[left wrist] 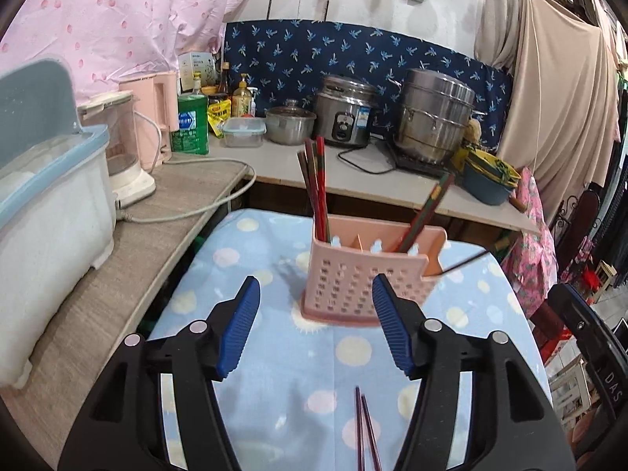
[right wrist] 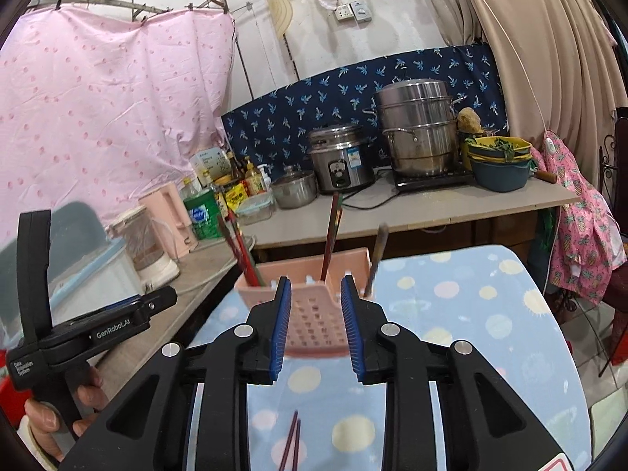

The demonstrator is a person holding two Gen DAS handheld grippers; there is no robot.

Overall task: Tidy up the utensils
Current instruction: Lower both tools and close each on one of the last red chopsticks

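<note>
A pink perforated utensil holder (left wrist: 353, 274) stands on the blue dotted cloth (left wrist: 274, 373). It holds red-brown chopsticks on its left side (left wrist: 316, 192) and on its right side (left wrist: 428, 208); a dark stick (left wrist: 463, 263) pokes out of its right end. My left gripper (left wrist: 316, 327) is open and empty, just short of the holder. A loose pair of chopsticks (left wrist: 365, 431) lies on the cloth below it. In the right wrist view my right gripper (right wrist: 316, 327) is open and empty in front of the holder (right wrist: 314, 314), with the loose pair (right wrist: 292, 441) below.
A white dish box with blue lid (left wrist: 47, 212) and kettle (left wrist: 125, 157) stand on the left counter. Bottles (left wrist: 192, 121), pots and a rice cooker (left wrist: 345, 112) sit on the back counter. The left gripper's body and hand (right wrist: 78, 329) show at left in the right wrist view.
</note>
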